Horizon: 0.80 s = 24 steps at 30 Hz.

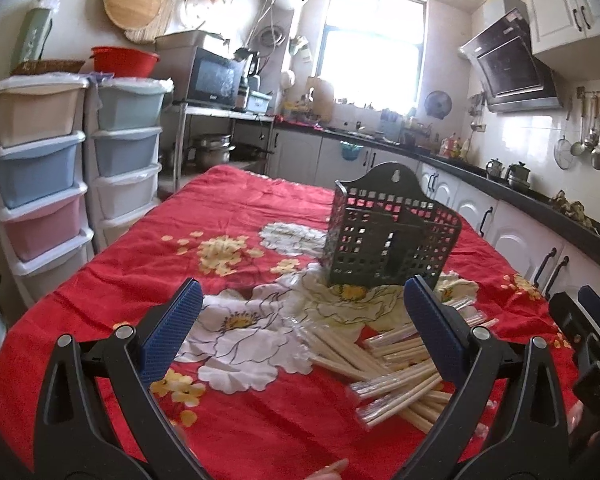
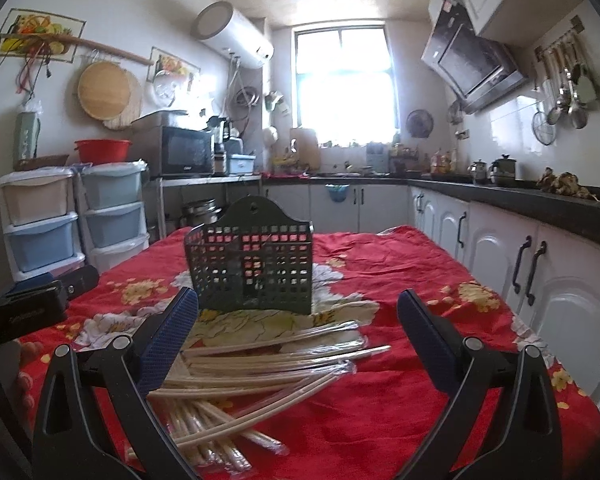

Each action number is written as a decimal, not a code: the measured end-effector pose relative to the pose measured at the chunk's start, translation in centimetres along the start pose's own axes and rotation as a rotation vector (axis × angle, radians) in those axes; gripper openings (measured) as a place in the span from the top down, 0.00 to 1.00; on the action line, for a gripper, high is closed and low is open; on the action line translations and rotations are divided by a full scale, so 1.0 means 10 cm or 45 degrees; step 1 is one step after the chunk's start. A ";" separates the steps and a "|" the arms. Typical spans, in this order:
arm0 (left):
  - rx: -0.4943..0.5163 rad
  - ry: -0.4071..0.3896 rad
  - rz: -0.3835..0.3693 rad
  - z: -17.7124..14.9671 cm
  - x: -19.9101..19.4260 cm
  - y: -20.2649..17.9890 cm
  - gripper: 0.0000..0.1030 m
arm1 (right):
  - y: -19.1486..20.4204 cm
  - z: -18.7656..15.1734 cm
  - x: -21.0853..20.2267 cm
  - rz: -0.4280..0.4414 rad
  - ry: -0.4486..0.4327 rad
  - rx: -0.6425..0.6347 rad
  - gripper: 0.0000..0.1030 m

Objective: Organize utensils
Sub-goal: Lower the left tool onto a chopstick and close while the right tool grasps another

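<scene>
Both the left tool [image 1: 300, 320] and right tool [image 2: 296, 328] hover level, fingers spread wide and empty, above the wrapped chopsticks [image 2: 260, 364].

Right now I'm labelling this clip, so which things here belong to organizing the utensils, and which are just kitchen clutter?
Part of the job:
- wrapped chopsticks, piled loose on the tablecloth
- black perforated holder, standing upright behind them
- left gripper and right gripper, both open and empty

Just lying about:
- microwave
- red basin
- plastic drawer towers
- hanging ladles
</scene>
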State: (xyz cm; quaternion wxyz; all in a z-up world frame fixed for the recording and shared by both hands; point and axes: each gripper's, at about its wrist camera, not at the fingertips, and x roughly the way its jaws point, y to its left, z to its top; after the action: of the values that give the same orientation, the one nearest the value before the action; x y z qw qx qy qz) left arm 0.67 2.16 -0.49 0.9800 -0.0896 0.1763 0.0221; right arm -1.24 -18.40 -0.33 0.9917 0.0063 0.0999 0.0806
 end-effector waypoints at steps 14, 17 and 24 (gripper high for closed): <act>-0.155 0.200 -0.077 0.00 0.21 0.38 0.10 | 0.00 0.20 0.26 0.068 0.120 -0.013 0.06; -0.177 0.269 -0.128 -0.01 0.29 0.37 0.10 | -0.04 0.24 0.38 0.075 0.186 -0.014 0.06; -0.244 0.435 -0.241 -0.08 0.48 0.32 0.24 | -0.12 0.26 0.77 0.061 0.410 -0.008 0.06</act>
State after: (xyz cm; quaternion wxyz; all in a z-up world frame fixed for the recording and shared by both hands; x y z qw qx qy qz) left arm 4.69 5.22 -3.43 0.9206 -0.2011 0.3275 -0.0689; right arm 6.94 -18.30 0.62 0.9607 -0.0076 0.2571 0.1047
